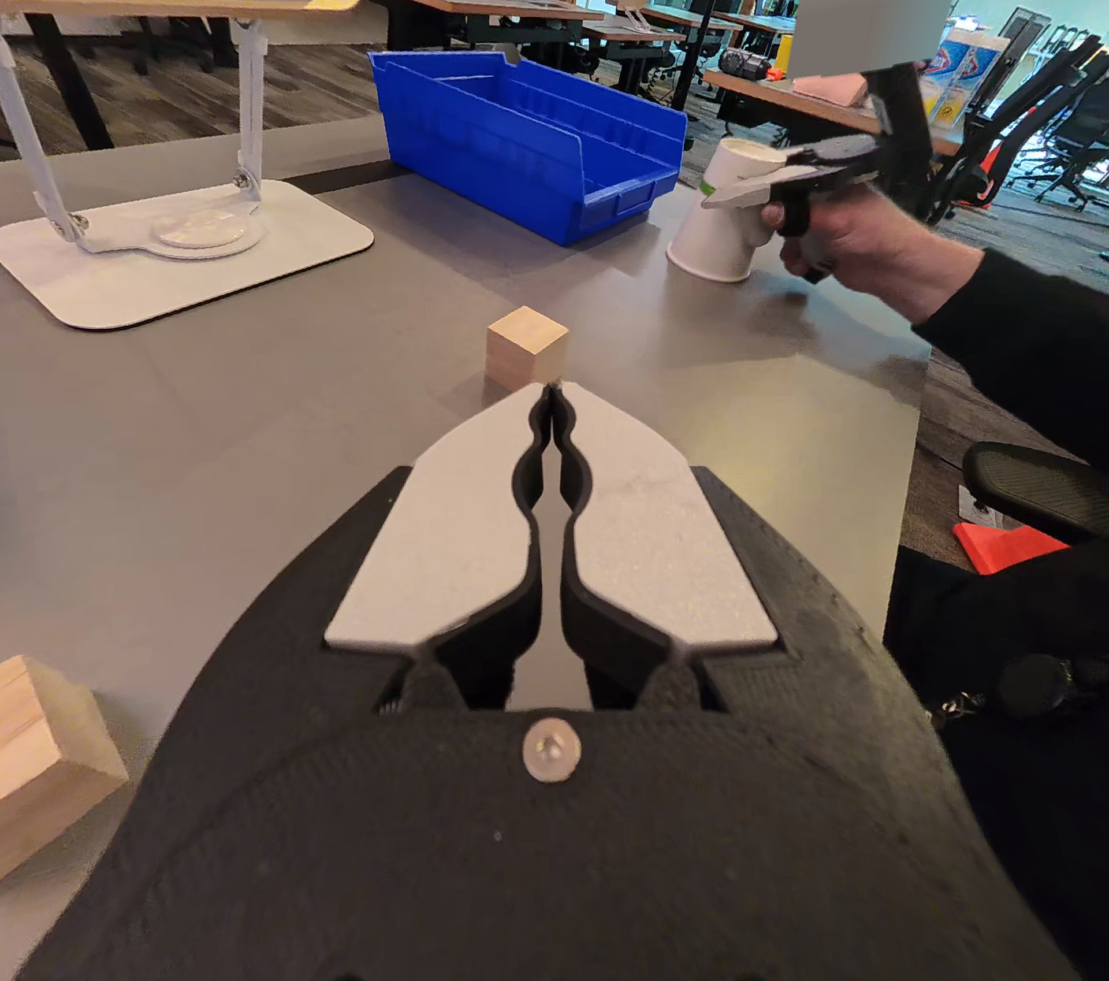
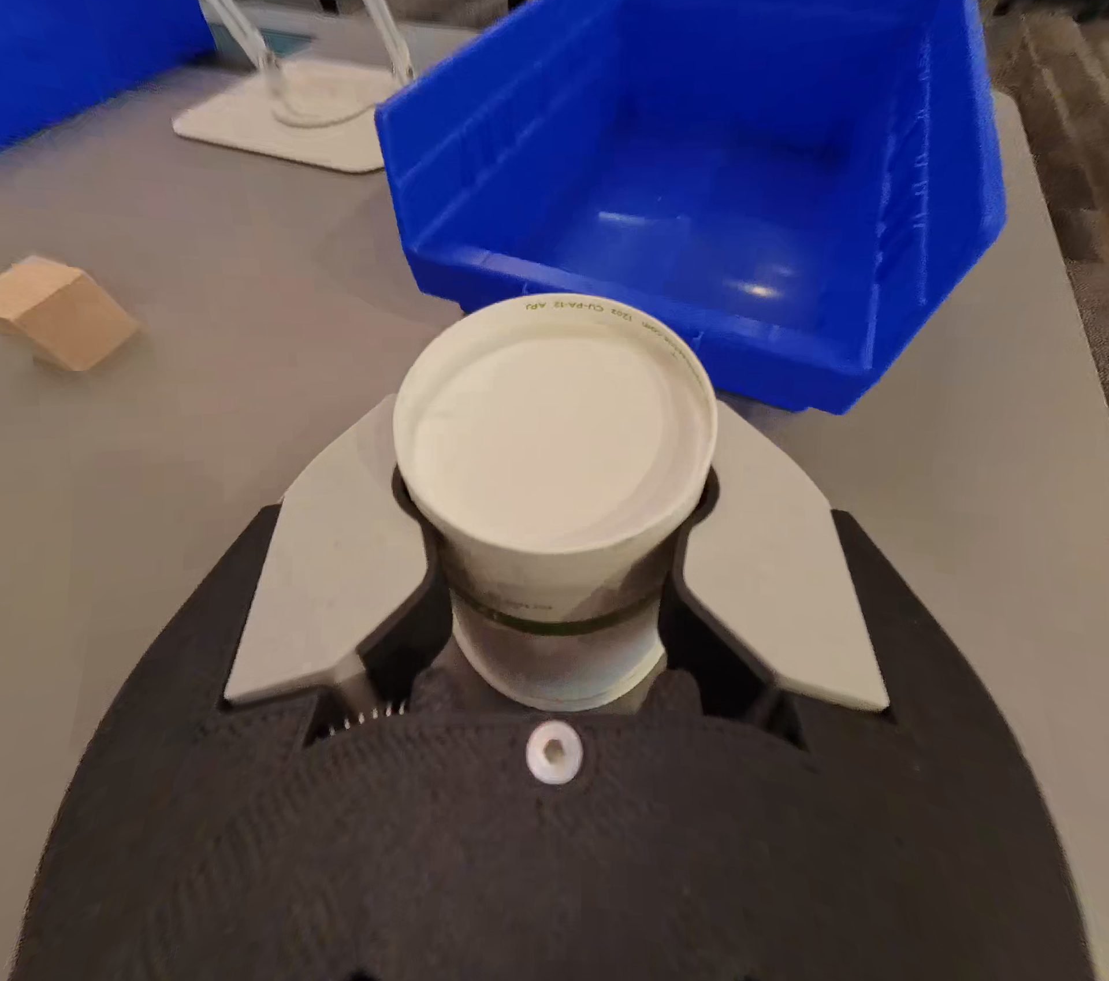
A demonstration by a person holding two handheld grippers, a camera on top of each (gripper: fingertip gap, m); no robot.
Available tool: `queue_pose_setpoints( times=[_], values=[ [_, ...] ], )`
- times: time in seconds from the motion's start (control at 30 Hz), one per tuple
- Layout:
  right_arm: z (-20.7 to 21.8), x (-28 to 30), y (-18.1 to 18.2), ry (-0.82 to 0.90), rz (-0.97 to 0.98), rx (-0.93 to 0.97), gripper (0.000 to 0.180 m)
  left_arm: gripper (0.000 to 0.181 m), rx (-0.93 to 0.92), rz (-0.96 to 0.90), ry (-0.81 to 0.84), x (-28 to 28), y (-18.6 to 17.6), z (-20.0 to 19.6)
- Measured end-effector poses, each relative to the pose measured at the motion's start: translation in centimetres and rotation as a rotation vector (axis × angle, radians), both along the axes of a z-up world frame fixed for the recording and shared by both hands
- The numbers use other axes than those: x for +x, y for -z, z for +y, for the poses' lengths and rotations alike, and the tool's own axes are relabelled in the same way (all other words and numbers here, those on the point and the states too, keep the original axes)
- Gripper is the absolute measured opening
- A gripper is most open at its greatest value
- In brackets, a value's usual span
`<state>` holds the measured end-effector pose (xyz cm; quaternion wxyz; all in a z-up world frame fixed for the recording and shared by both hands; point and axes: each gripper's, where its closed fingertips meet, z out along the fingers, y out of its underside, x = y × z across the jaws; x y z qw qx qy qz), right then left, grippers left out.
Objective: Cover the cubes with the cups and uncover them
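A white paper cup (image 2: 555, 430) is upside down between the fingers of my right gripper (image 2: 555, 410), which is shut on it. In the left wrist view the cup (image 1: 714, 232) is tilted with its rim at the grey table, held by the right gripper (image 1: 744, 184). What is under it is hidden. My left gripper (image 1: 551, 387) is shut and empty, its tips just short of a wooden cube (image 1: 527, 349). A second cube (image 1: 42, 760) lies at the near left. The right wrist view shows one cube (image 2: 66, 316) to the left.
A blue bin (image 1: 528, 142) stands behind the cube and just beyond the cup (image 2: 690, 172). A white stand (image 1: 180, 256) holding a board is at the far left. A second blue bin (image 2: 90, 22) is at the far left. The table edge (image 1: 918, 412) runs along the right.
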<state>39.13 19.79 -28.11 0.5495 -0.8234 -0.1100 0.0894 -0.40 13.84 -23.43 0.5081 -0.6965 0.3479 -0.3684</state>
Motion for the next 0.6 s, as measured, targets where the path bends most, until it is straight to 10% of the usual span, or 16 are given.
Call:
queue_pose_setpoints(
  times=[0.3,0.47,0.6],
  values=[
    [-0.2,0.3,0.1,0.017,-0.038,0.016,0.095,0.000,-0.001,-0.004,0.012,0.2,0.2,-0.2],
    [-1.9,1.7,-1.7,0.083,-0.041,0.094,0.128,0.000,0.017,0.000,-0.013,-0.9,-0.3,-0.1],
    [-6.2,0.6,-8.9,0.118,-0.241,0.378,0.096,0.000,0.056,0.025,-0.039,-1.9,-0.9,0.2]
  ],
)
